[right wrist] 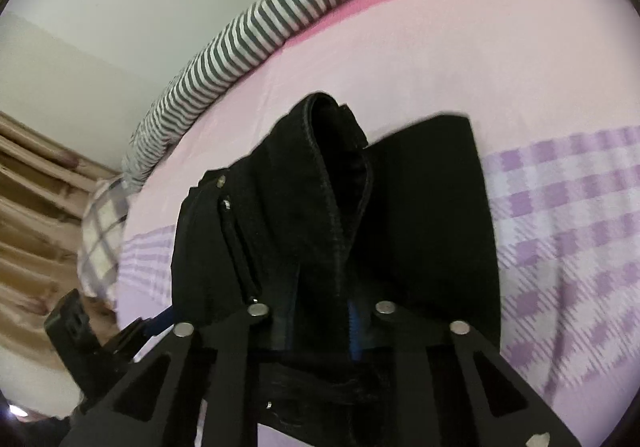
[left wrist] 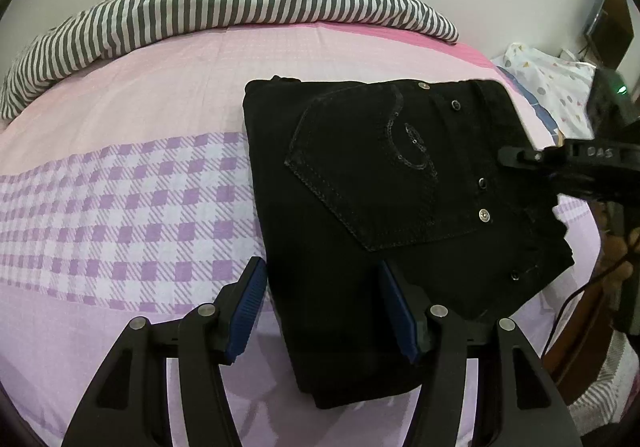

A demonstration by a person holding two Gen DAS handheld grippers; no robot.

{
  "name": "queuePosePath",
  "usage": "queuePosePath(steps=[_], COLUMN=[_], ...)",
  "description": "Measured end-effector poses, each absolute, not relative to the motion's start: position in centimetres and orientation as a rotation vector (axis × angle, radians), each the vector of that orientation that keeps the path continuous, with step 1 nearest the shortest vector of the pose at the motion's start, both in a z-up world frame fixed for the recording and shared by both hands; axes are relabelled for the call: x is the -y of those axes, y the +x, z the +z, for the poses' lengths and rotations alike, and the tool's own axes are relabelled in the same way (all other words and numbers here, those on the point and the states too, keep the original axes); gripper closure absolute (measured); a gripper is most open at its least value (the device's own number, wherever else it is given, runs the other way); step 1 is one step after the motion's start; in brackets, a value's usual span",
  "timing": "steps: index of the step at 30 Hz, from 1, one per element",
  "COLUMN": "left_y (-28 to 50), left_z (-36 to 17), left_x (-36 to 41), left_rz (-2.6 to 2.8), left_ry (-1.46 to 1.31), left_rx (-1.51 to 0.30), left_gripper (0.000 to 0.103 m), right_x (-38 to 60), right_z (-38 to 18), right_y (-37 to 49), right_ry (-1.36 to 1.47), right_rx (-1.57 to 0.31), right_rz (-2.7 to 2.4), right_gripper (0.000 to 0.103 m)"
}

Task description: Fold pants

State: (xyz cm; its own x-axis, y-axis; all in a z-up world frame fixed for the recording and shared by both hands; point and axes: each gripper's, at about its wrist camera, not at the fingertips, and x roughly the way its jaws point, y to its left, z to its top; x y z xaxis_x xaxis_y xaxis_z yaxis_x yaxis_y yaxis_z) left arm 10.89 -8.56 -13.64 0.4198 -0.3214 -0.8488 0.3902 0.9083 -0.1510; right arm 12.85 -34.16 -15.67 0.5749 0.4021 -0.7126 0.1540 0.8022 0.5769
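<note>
black pants folded on the bed, right gripper clamped on the waistband

pants (left wrist: 384, 215) in black denim lie folded into a compact block on the pink and purple checked bedsheet (left wrist: 120, 207), back pocket facing up with a sequin motif and small metal studs along the waist edge. a grey and white striped blanket (left wrist: 208, 11) runs in a long roll along the far side of the bed, against the pale wall.

the left gripper (left wrist: 322, 311) hovers low over the near end of the folded pants, its jaws standing moderately apart. the blue pads (left wrist: 248, 311) frame the near left edge of the fabric: one is over the sheet just beside the pants, the other over the black cloth, and neither presses on it.

the right gripper (right wrist: 320, 323) reaches in from the right side in the left wrist view, at the waist end of the pants. in its own view the jaws are drawn narrow, with a thick fold of the waistband pinched between them; the cloth rises in a loop just beyond the fingertips, so this end is lifted a little off the sheet while the rest stays flat.

beyond the bed's right edge sits a white bag with coloured spots (left wrist: 548, 79), and in the right wrist view beige curtains (right wrist: 36, 215) hang at the left
</note>
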Motion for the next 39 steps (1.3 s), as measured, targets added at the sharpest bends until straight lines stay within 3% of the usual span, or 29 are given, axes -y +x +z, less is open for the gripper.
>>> queuePosePath(steps=[5,15,25,27,29,31,36,39], left_y=[10.5,9.8,9.6,9.6,9.7,9.9,10.4,10.8], left_z=[-12.8,-11.1,-13.6,-13.9,-13.9,-13.4,-11.4,-12.0], left_x=[8.8,9.2,11.1,11.1,11.0,10.7,10.4,11.0], left_rz=[-0.442,-0.484,-0.495,-0.499,-0.498,-0.486,-0.506,-0.520], left_ry=[0.102,0.100,0.160,0.160,0.156,0.142,0.115,0.139], left_rx=[-1.029,-0.976,-1.036,-1.039,-1.046,-1.032,-0.949,-0.969], left_gripper=[0.044,0.044,0.044,0.044,0.044,0.044,0.044,0.044], right_x=[32.8,34.3,38.6,39.2,39.3,39.4,38.4,37.2], right_z=[-12.6,-9.1,-15.0,-15.8,-16.1,-15.8,-13.0,-12.6], right_y=[11.5,8.6,8.7,8.8,8.8,8.5,6.8,6.7], right_ry=[0.593,0.565,0.642,0.659,0.645,0.604,0.481,0.432], right_rx=[-0.907,-0.828,-0.935,-0.944,-0.959,-0.976,-0.914,-0.950], right_rz=[0.114,0.047,-0.039,-0.043,-0.062,-0.129,-0.183,-0.192], right_gripper=[0.092,0.093,0.092,0.088,0.065,0.052,0.051,0.045])
